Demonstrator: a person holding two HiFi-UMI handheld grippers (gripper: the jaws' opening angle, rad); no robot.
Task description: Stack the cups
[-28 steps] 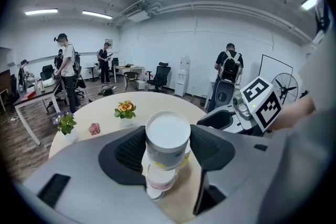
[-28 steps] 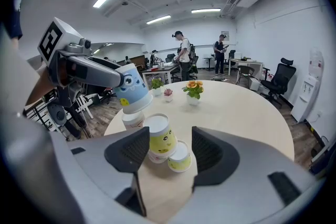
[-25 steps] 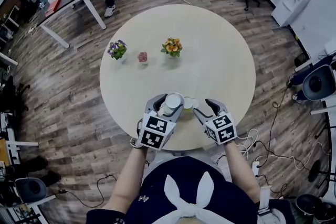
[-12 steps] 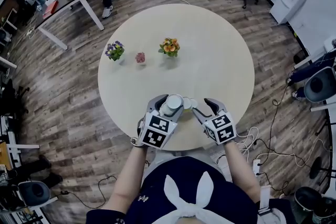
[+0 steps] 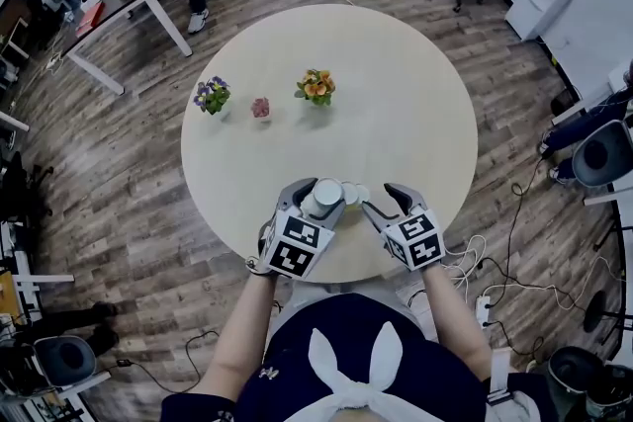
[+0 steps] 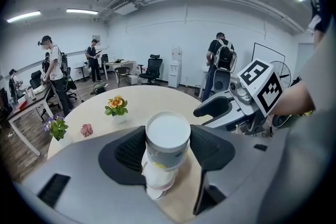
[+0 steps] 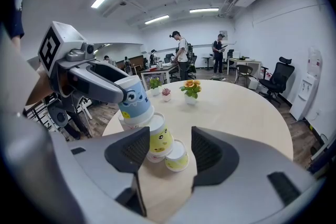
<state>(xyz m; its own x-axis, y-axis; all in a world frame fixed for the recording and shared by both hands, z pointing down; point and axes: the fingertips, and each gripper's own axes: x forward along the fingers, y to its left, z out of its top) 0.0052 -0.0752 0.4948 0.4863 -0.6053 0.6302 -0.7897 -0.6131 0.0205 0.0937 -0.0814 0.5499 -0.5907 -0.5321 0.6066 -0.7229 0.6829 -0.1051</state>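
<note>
1. My left hand-held gripper [image 6: 168, 147] is clamped on the blue cup [image 7: 132, 98]. The cup is upside down, and both pads press on its sides.
2. The blue cup hangs in the lower middle of the head view, near the edge of the tabletop [image 5: 396, 84] closest to me. It is a little tilted over the other cups.
3. Under it stands the yellow cup [image 7: 160, 138], also upside down. The smaller cup [image 7: 177, 157] touches the yellow cup on its lower right in the right gripper view. A part of one more cup shows behind the blue one.
4. I cannot tell if the rim of the blue cup already rests on the yellow cup or is just above it.
5. My right hand-held gripper [image 7: 167, 152] has its jaws wide apart and holds nothing. The yellow cup and the smaller cup are in front of the jaws, not between the pads.
6. Compared with one second ago, almost nothing has changed. The blue cup stays at the same place in my left grip and the right jaws stay open.
7. I judge that the placing is not finished: the blue cup is in position but not released. It must sit level before I open.
8. The flower pots [image 5: 316, 87] stand well apart, in the upper half of the tabletop.
</note>
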